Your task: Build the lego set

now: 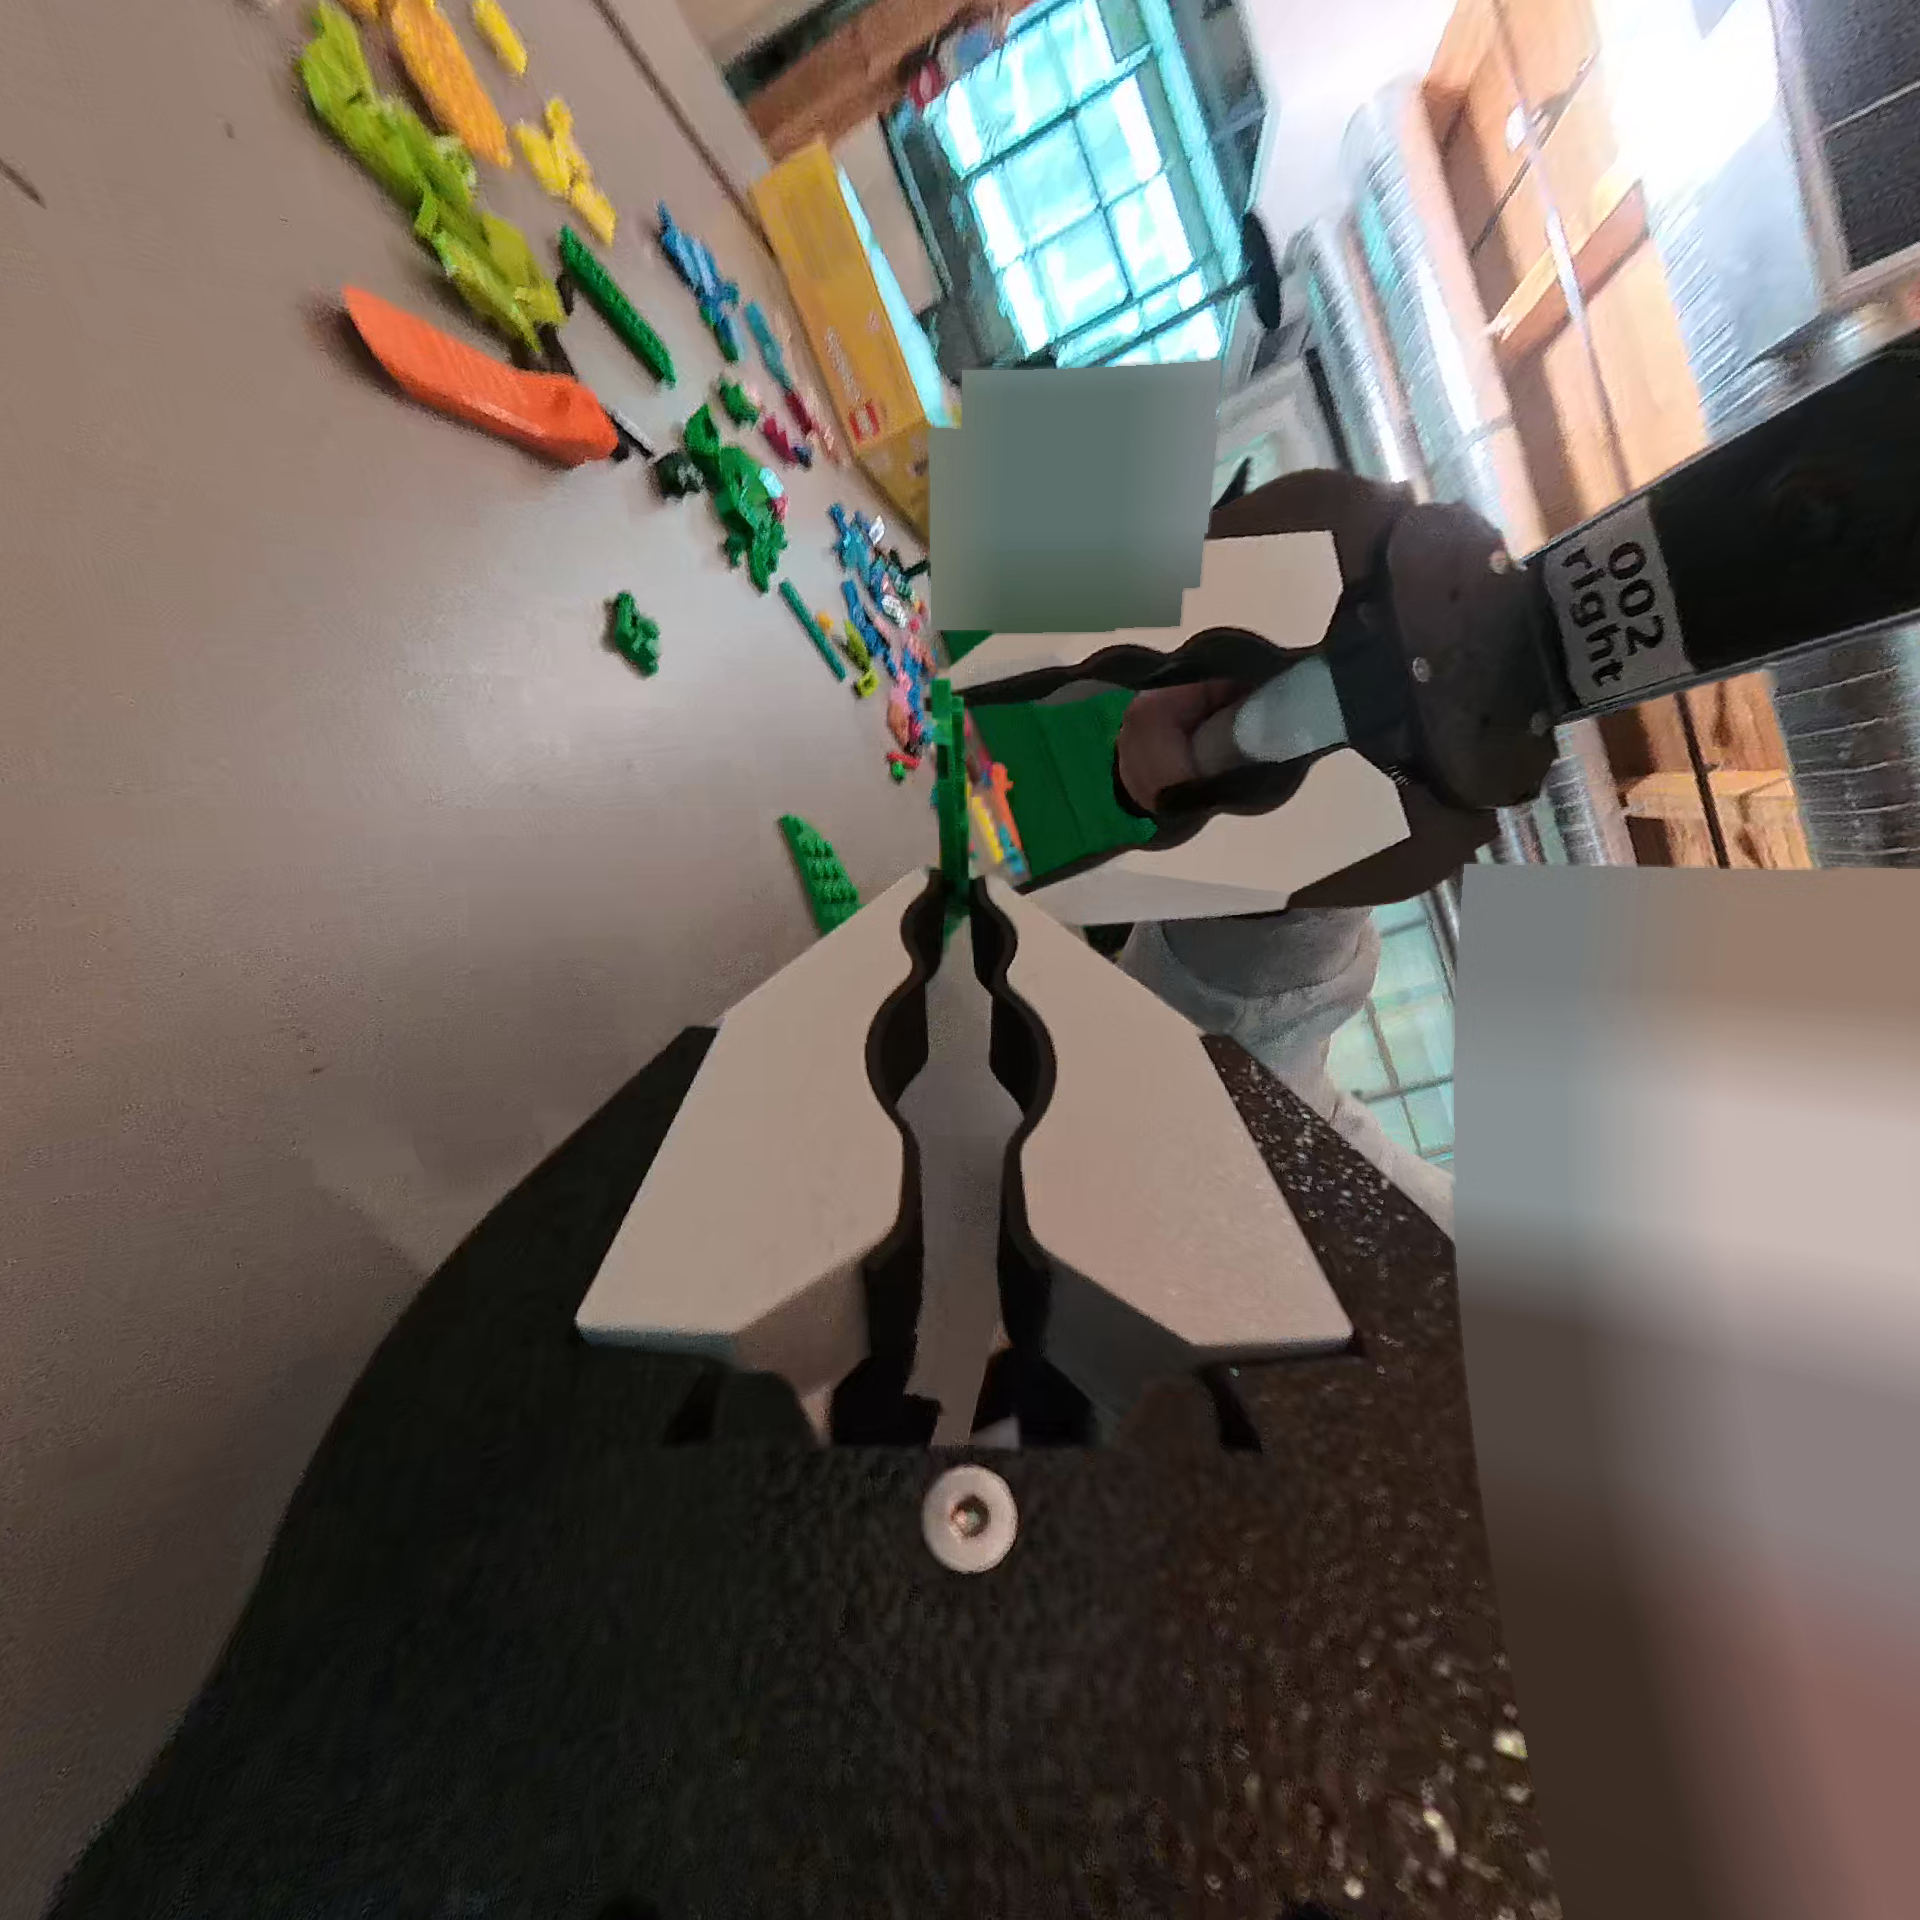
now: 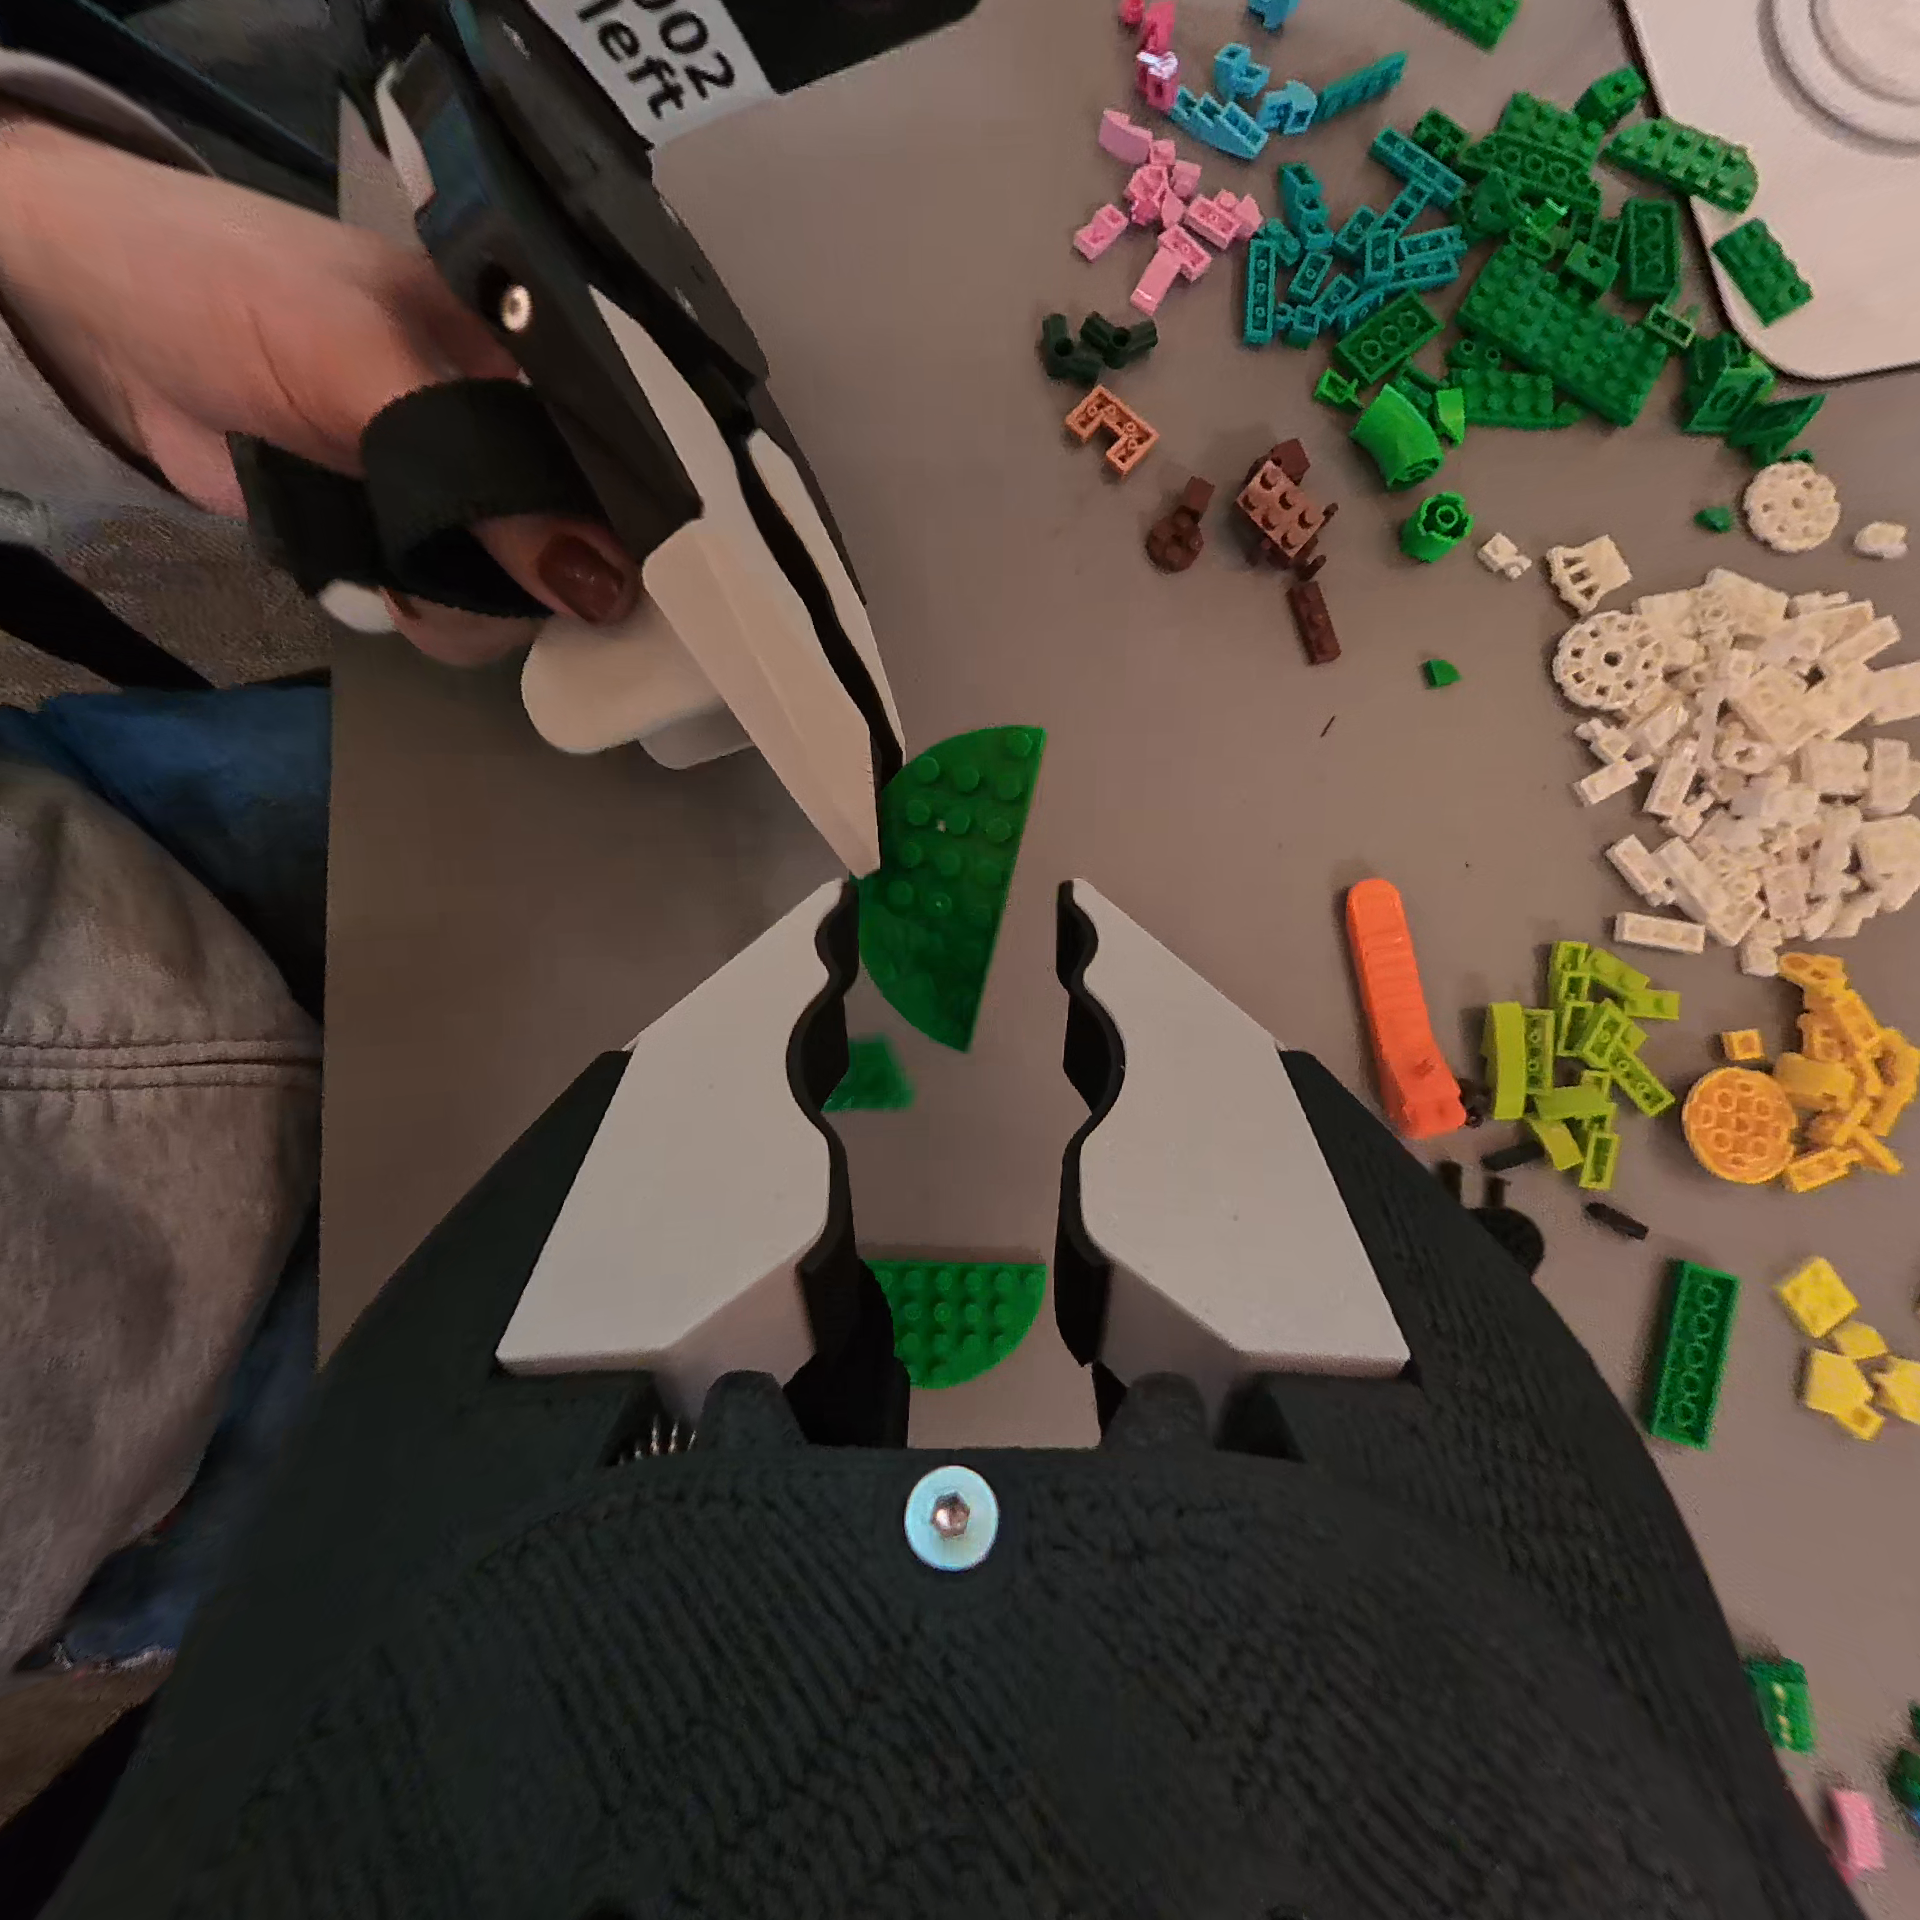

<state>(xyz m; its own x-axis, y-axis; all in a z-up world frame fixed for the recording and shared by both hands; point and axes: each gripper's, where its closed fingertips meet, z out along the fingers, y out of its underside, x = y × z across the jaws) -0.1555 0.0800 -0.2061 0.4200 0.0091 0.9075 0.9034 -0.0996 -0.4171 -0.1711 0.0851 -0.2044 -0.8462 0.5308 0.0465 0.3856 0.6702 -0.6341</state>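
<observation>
- Left gripper (image 1: 951,883) was clamped edge-on on a green half-round plate (image 2: 951,883), both pads pressed to its curved rim.
- Plate was lifted off the grey table (image 2: 1195,727), studs facing the right wrist camera.
- Right gripper (image 2: 951,914) stood open around that plate: left finger (image 2: 821,925) at its curved edge, right finger (image 2: 1081,925) clear of its straight edge.
- Second green half-round plate (image 2: 961,1320) lay on the table below, near the right gripper's finger roots.
- Right of the right gripper: orange brick separator (image 2: 1397,1018), then lime bricks (image 2: 1569,1049) and white bricks (image 2: 1745,727).
- Farther ahead: green brick pile (image 2: 1538,301).
</observation>
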